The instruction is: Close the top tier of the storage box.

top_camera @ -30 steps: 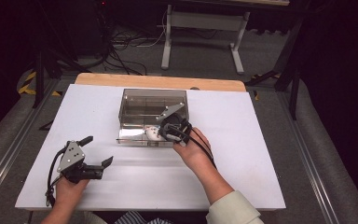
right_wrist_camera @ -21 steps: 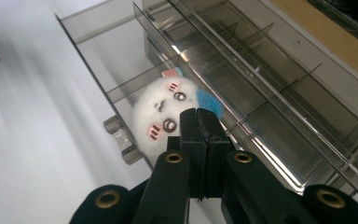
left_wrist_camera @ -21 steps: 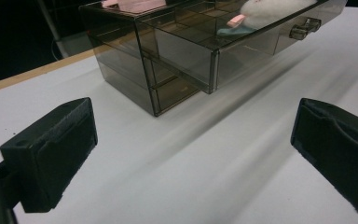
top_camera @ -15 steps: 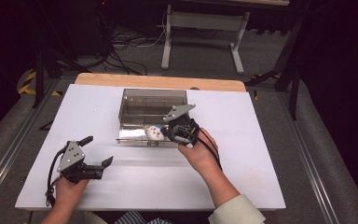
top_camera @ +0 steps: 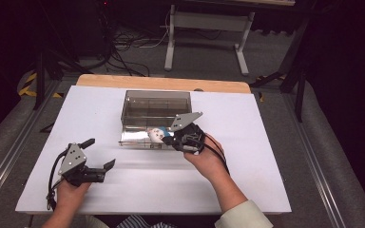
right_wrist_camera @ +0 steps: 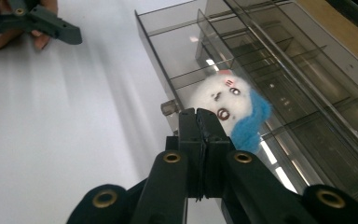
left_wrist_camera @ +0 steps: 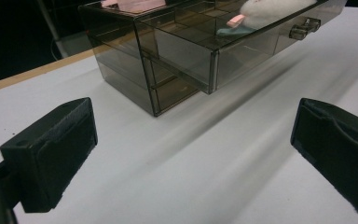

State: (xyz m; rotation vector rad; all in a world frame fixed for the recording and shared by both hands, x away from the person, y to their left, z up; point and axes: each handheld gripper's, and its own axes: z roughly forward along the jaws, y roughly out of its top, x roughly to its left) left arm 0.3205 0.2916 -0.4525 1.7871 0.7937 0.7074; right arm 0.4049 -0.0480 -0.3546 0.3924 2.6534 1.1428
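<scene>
A smoked clear drawer box (top_camera: 156,105) stands mid-table with its lower drawer (top_camera: 135,138) pulled out toward me. In that drawer lies a white plush toy (top_camera: 156,134) with a blue patch, seen close in the right gripper view (right_wrist_camera: 223,99). My right gripper (top_camera: 167,140) is shut with nothing between its jaws; its tip (right_wrist_camera: 199,116) sits at the drawer's front edge, just beside the small knob (right_wrist_camera: 168,108) and in front of the toy. My left gripper (top_camera: 99,154) rests open at the front left, jaws wide (left_wrist_camera: 193,154), facing the drawer (left_wrist_camera: 242,51) from a distance.
The white table top (top_camera: 266,142) has free room to the right and in front of the box. A wooden strip (top_camera: 161,83) runs along the far edge. Cables and a stand sit on the floor beyond. The box's inside is split into several compartments (right_wrist_camera: 279,56).
My right gripper has shifted slightly to the right and toward me at the drawer's front. The left gripper, the toy and the drawer have stayed put.
</scene>
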